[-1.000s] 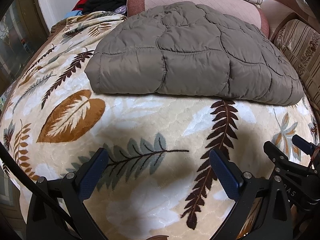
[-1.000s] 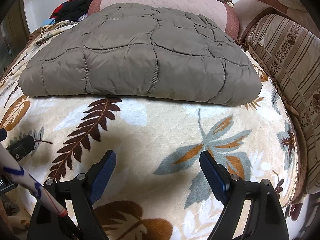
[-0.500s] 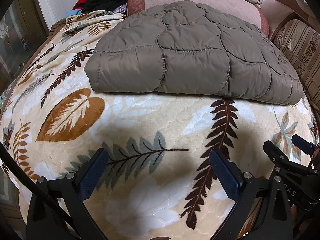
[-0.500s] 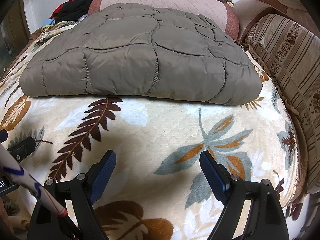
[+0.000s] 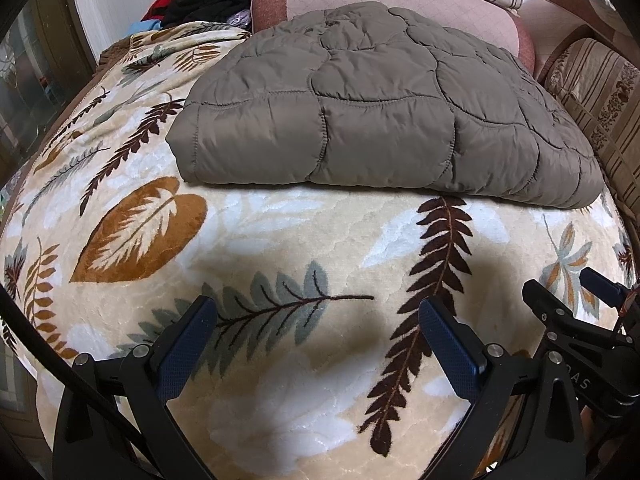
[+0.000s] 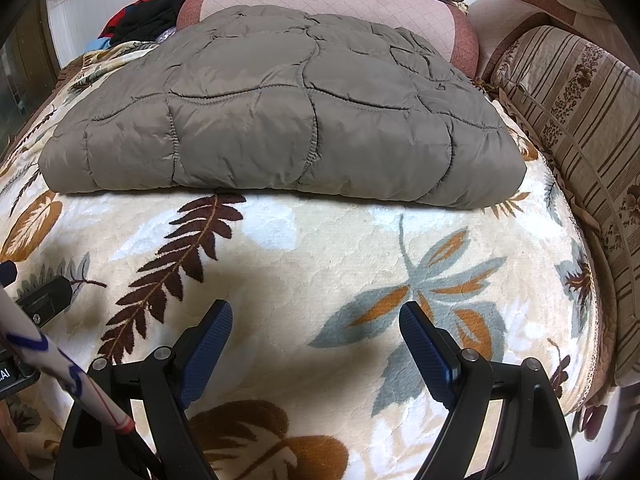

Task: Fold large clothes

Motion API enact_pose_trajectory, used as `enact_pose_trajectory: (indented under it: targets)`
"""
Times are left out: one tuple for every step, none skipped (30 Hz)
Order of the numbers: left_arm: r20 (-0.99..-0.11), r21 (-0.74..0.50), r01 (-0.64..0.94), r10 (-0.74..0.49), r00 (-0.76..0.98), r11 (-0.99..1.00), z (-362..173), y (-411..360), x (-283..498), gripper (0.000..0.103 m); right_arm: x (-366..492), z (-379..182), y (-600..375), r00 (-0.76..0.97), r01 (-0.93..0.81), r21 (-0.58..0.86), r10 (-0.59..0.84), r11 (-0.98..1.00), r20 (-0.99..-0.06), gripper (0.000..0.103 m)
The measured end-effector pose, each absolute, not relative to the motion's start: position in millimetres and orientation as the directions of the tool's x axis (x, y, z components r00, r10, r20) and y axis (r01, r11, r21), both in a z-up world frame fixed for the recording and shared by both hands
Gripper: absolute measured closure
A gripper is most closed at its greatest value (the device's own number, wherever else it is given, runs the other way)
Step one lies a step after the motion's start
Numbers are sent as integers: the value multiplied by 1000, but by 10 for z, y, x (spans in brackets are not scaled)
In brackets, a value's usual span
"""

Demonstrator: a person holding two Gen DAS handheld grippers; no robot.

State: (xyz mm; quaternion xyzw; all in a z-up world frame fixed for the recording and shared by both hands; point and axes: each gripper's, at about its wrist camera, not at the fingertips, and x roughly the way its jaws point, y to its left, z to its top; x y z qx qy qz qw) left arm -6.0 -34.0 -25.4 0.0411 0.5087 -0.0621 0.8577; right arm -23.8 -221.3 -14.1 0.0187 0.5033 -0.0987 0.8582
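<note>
Quilted taupe jacket point(image 5: 380, 116) lies folded flat on leaf-print blanket point(image 5: 280, 240), ahead of both grippers; left gripper point(image 5: 316, 316) fingers spread, holding nothing; right gripper point(image 6: 316, 316) fingers likewise spread, clear of fabric.

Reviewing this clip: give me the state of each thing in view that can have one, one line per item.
quilted coat: folded into a thick pad, lying flat on the blanket, untouched.
leaf-print blanket: spread flat under the coat.
left gripper: open, empty, short of the coat.
right gripper: open, empty, short of the coat.
dark clothes: heaped unfolded at the far left corner.
striped cushion: lying along the blanket's right side.
</note>
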Motion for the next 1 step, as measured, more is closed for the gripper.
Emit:
enact_pose_trajectory:
  targets:
    - [-878, 8, 148, -64, 474, 989, -254, -341, -59, 2, -243, -147, -2208, 474, 188, -67, -150, 980, -868, 14]
